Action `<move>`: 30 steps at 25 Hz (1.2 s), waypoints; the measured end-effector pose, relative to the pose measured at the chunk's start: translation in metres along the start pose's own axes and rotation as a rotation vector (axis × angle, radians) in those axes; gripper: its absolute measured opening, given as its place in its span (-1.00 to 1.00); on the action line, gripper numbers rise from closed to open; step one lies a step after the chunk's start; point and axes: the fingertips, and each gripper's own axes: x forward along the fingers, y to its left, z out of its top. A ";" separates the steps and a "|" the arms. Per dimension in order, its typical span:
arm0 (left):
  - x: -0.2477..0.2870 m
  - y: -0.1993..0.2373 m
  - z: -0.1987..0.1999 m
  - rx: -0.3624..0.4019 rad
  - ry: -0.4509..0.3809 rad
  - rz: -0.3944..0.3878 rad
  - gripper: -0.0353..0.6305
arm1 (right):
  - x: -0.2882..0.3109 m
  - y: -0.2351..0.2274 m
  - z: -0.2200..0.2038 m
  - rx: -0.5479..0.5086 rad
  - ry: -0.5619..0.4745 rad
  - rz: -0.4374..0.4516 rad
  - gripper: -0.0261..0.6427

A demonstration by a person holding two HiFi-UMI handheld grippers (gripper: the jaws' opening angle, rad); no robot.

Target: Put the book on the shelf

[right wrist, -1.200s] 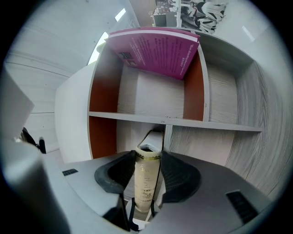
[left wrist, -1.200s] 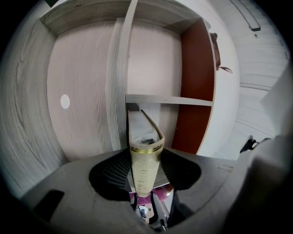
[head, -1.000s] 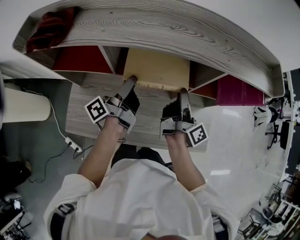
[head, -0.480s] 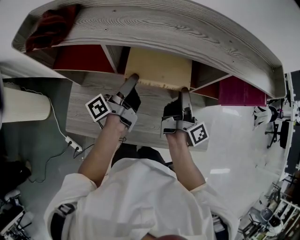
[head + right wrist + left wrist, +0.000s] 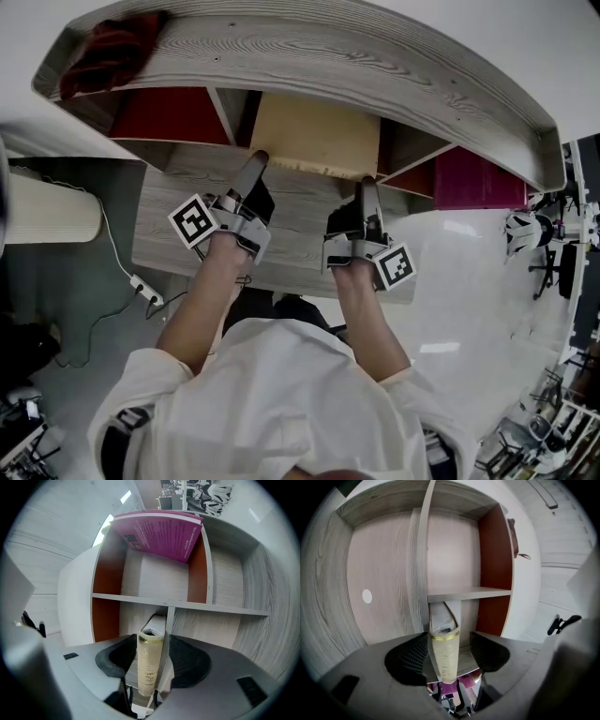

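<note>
A cream book [image 5: 319, 139] stands in the middle compartment of the grey wooden shelf [image 5: 375, 56], its spine toward me. My left gripper [image 5: 256, 161] is at the book's left corner. In the left gripper view the spine [image 5: 444, 658] is between the jaws, which are opening, and a gap shows beside the right pad [image 5: 487, 651]. My right gripper [image 5: 367, 184] is at the book's right corner. In the right gripper view its pads lie close against the spine [image 5: 150, 663], and its jaws are just starting to open.
A magenta book [image 5: 159, 534] lies in the compartment to the right [image 5: 478, 183]. A dark red cloth [image 5: 108, 52] sits on the shelf's top at the left, above a red-backed compartment [image 5: 164, 117]. A white cylinder [image 5: 47, 211] and a power strip [image 5: 145, 286] are on the floor at left.
The left gripper's jaws have come apart from the book's spine. Both grippers and the book have shifted very little.
</note>
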 end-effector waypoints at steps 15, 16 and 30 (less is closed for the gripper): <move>-0.065 -0.034 -0.041 0.297 0.038 0.068 -0.15 | -0.059 0.034 -0.014 -0.264 0.173 0.068 -0.45; -0.069 -0.038 -0.045 0.369 0.056 0.085 -0.15 | -0.063 0.040 -0.015 -0.326 0.195 0.081 -0.46; -0.091 -0.094 -0.111 1.273 0.272 0.178 -0.38 | -0.119 0.090 -0.031 -1.233 0.379 0.174 -0.69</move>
